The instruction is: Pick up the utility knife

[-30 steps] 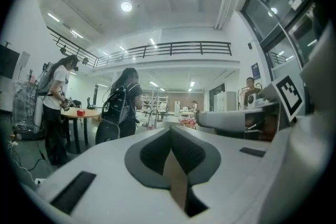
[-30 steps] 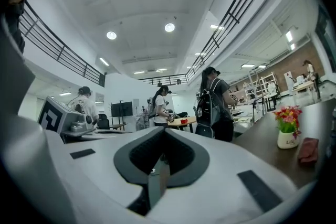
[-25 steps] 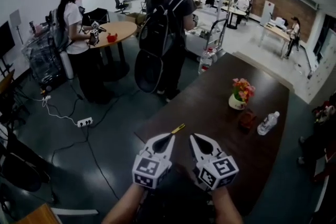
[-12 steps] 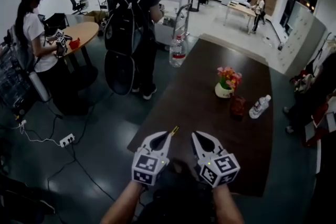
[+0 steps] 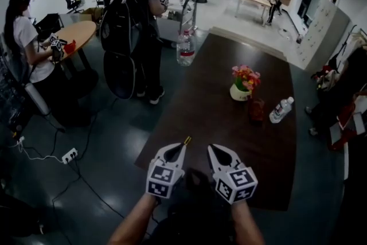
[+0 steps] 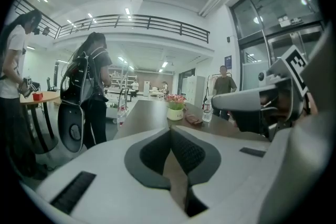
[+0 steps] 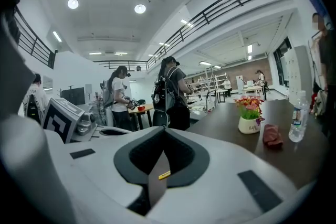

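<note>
white flower pot [image 7: 250, 124], print reading "Life"

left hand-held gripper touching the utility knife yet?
Cannot tell. Head view: utility knife pokes out right at the tip of the left hand-held gripper; neither gap nor contact shows.

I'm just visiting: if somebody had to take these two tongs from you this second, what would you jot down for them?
Left tongs: shut, empty, at the near end of the dark table.
Right tongs: shut, empty, side by side with the left.
Utility knife: yellow, lying on the table near its near left corner, just past the left tongs' tips, not gripped.
Done: nothing picked up yet.
Left: open one pair of tongs, close on the knife, lift it.
</note>
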